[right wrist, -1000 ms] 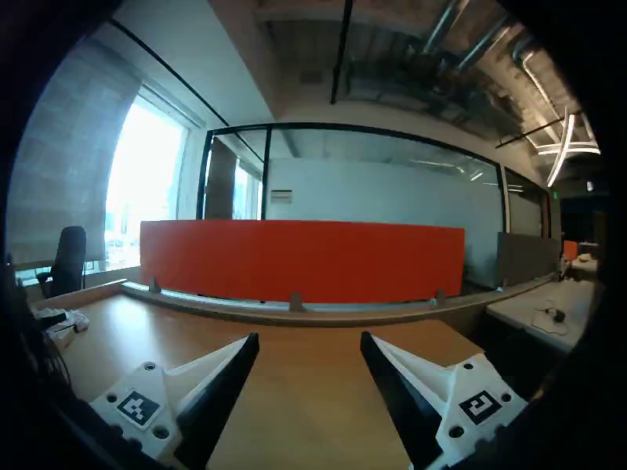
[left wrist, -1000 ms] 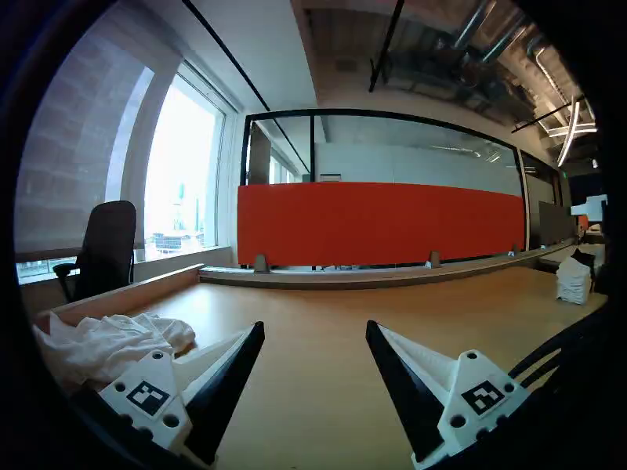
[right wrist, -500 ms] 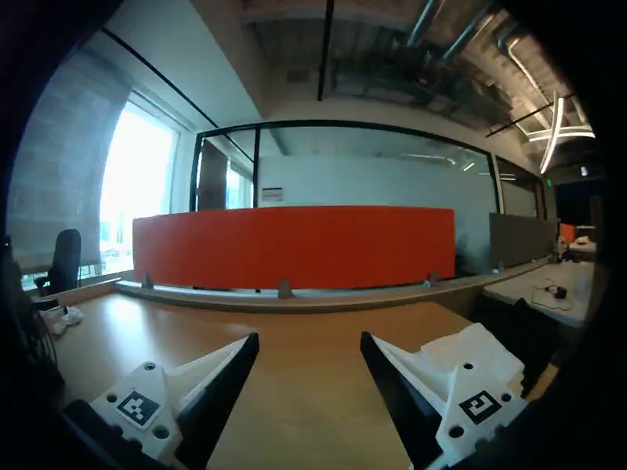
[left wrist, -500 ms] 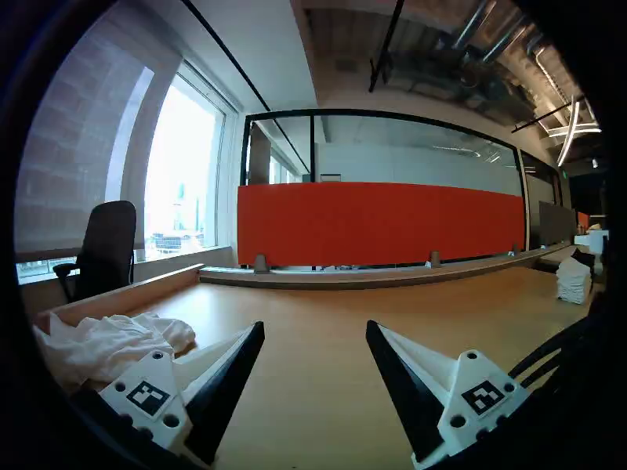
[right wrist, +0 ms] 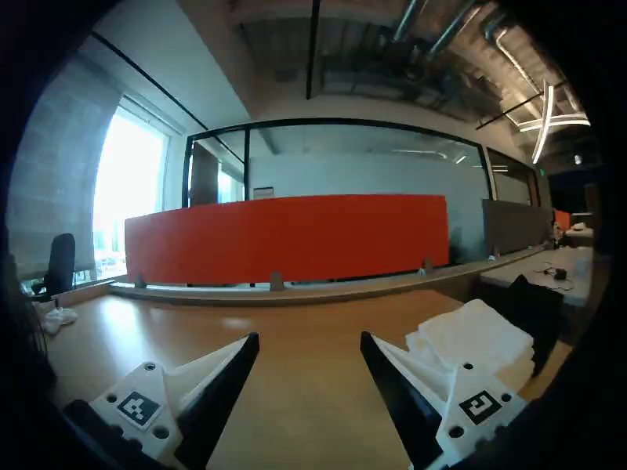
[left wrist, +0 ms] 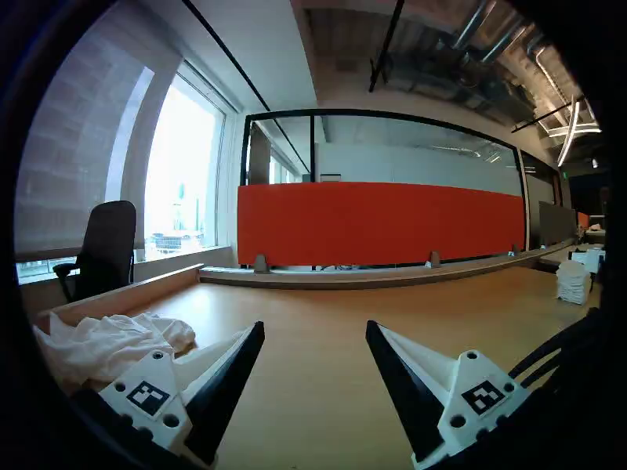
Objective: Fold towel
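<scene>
Swinging round since a second ago, the right hand-held gripper (right wrist: 309, 337), spread wide and empty, now has one pile of folded towels (right wrist: 474, 337) just beside its right finger. The left hand-held gripper (left wrist: 313, 325), unmoved, is likewise released; one crumpled towel (left wrist: 110, 345) lies on the desk (left wrist: 313, 407) just left of it.

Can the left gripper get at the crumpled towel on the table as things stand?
Probably yes. The crumpled towel lies on the table just beside the open left gripper, with nothing seen between them.
</scene>
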Motion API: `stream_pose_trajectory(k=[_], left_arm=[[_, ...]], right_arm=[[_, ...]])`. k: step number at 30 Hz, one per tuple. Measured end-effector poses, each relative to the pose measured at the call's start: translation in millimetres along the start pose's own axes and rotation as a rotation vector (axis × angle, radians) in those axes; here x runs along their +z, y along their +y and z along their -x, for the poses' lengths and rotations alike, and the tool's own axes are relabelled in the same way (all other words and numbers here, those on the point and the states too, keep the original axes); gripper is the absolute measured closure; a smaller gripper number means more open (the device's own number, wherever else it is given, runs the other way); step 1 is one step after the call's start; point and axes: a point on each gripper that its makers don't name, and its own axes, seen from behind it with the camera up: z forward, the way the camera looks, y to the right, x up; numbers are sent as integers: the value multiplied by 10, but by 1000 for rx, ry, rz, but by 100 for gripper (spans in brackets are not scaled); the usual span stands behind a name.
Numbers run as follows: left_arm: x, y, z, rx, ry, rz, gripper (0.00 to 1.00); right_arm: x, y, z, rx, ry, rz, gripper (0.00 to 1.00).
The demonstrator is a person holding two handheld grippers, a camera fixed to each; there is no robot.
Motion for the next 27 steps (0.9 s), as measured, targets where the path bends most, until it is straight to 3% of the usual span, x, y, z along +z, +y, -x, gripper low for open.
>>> stream_pose_trajectory(k=[14,27], left_arm=[[-1,8,1,0,0,0,4],[-1,6,3,0,0,0,4]], right_arm=[[51,-45,180,-14,-7,-19,0],[-11,-136,152,-47,6,-41,0]])
